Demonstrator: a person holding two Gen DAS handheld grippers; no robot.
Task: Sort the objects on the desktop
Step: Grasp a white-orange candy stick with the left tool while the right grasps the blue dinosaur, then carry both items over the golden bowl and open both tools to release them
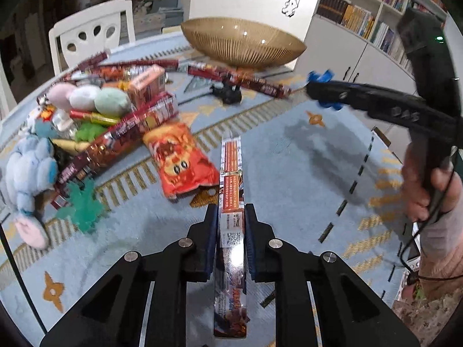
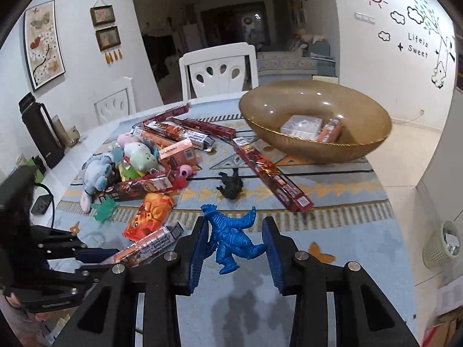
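Note:
My left gripper (image 1: 231, 206) is shut on a long red and silver snack box (image 1: 231, 159), which runs forward between the pads and over the blue patterned tablecloth (image 1: 289, 173). In the right wrist view the same box (image 2: 150, 244) juts from the left gripper (image 2: 95, 256) at lower left. My right gripper (image 2: 235, 221) is shut on a blue dinosaur toy (image 2: 231, 240); one pad presses its back and the other its leg, and it hangs above the cloth. From the left wrist view, the right gripper (image 1: 318, 86) holds that dinosaur (image 1: 327, 76) near the bowl.
An amber glass bowl (image 2: 303, 150) at the back right holds a clear plastic box and an orange box. A heap of snack boxes and plush toys (image 2: 139, 156) fills the left. A black dinosaur (image 2: 231, 186), an orange snack bag (image 2: 150, 217) and a long box (image 2: 272, 173) lie mid-table.

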